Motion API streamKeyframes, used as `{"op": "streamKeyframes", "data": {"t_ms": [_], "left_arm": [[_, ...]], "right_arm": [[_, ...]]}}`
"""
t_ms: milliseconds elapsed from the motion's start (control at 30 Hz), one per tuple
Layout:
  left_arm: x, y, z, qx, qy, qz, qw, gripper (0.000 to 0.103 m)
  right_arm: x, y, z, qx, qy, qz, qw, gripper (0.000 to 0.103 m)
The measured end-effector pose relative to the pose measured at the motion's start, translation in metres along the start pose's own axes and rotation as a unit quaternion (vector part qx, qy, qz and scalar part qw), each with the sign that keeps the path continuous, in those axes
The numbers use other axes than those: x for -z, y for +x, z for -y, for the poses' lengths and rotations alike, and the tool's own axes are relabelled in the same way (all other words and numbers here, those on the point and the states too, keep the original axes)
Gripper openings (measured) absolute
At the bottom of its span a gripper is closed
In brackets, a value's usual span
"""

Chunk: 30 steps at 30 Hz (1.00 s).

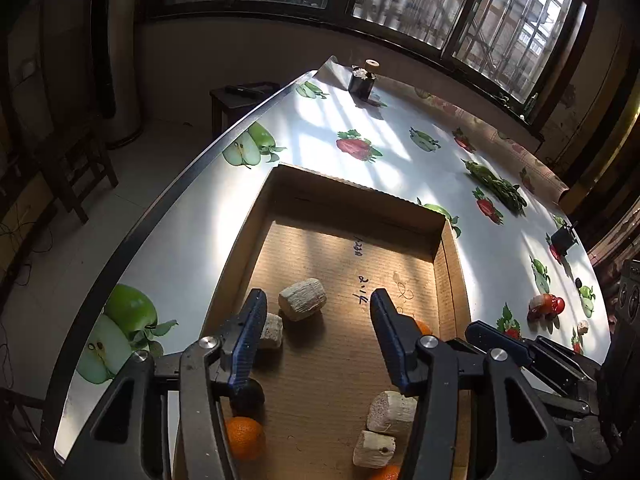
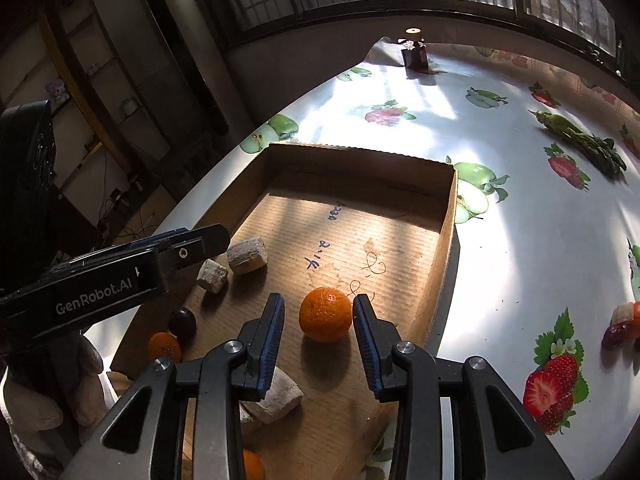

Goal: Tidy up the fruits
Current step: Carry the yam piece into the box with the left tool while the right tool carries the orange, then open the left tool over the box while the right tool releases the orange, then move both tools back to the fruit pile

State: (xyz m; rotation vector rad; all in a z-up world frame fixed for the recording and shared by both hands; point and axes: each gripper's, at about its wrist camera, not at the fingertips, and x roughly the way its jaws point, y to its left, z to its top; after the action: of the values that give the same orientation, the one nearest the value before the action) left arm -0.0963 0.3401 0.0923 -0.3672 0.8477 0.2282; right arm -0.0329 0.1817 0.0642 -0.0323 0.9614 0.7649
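A shallow cardboard box (image 1: 356, 188) (image 2: 448, 216) lies on the table. It holds oranges, a dark plum (image 2: 182, 322) and several pale cut chunks (image 1: 302, 299) (image 2: 247, 255). My left gripper (image 1: 318, 312) is open and empty above the box floor, with an orange (image 1: 245, 438) and the plum (image 1: 248, 396) under its left finger. My right gripper (image 2: 319, 314) is open, its fingers on either side of an orange (image 2: 326, 314) that rests on the box floor. The left gripper's body (image 2: 120, 280) shows at the left of the right wrist view.
The table (image 1: 192, 240) has a white cloth printed with fruit. A small pile of fruit pieces (image 1: 544, 307) (image 2: 624, 324) lies right of the box. A bunch of green vegetables (image 1: 496, 186) (image 2: 580, 140) lies farther back. A dark jar (image 1: 362, 80) stands at the far edge.
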Motion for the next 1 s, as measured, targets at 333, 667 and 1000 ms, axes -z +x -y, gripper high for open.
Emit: {"op": "streamKeyframes", "data": {"t_ms": [333,667,1000], "left_arm": [[0.016,-0.084,0.063,0.059,0.045,0.068,0.9950,0.054],[0.016,-0.190,0.123,0.050,0.102,0.165,0.9798,0.054],[0.004,-0.272,0.177,0.050,0.173,0.258,0.9492,0.073]], "right_arm": [[0.049,-0.101,0.063,-0.166,0.184,0.037,0.968,0.060],[0.084,-0.213,0.126,-0.095,0.216,0.086,0.968,0.060],[0.087,-0.288,0.151,-0.168,0.240,0.134,0.947,0.063]]}}
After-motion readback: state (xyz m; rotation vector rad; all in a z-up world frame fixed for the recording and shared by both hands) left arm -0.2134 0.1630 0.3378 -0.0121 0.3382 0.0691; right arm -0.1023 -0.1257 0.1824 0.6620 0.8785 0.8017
